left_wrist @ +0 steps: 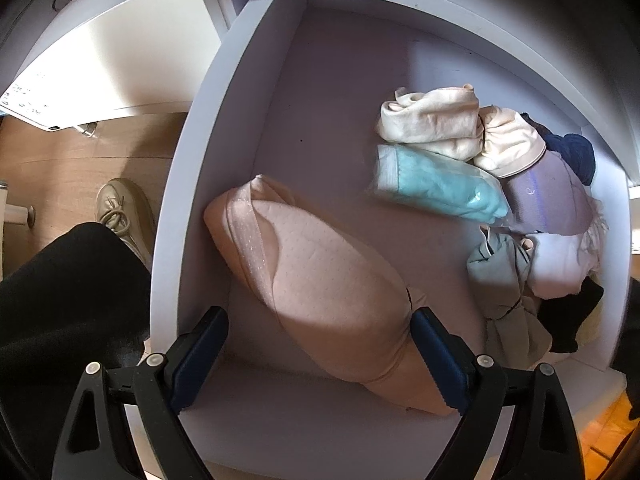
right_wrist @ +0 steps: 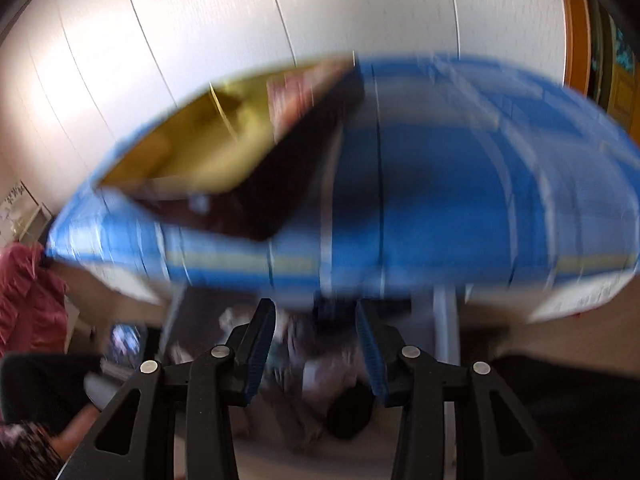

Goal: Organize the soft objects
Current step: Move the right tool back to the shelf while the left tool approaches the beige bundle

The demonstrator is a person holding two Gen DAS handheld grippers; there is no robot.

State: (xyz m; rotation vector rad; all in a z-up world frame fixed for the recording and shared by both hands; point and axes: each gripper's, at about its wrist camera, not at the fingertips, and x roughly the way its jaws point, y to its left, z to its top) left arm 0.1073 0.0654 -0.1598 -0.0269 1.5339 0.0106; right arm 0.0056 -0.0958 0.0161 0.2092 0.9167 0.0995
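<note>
Wood floor point(left_wrist: 80, 160), white panelled wall point(right_wrist: 200, 20)

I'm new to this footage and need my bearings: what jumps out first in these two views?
In the left wrist view, a big pink padded garment lies in a white drawer, with the left gripper jaws wide over it. A heap of small folded clothes fills the drawer's right side. The right wrist view is mostly a blurred blue bedspread.

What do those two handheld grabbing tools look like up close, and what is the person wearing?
Both the left gripper and right gripper have black angular plastic frames with silver round rivets and two dark blue ribbed jaws. The person wears a black trouser leg and a beige laced shoe.
</note>
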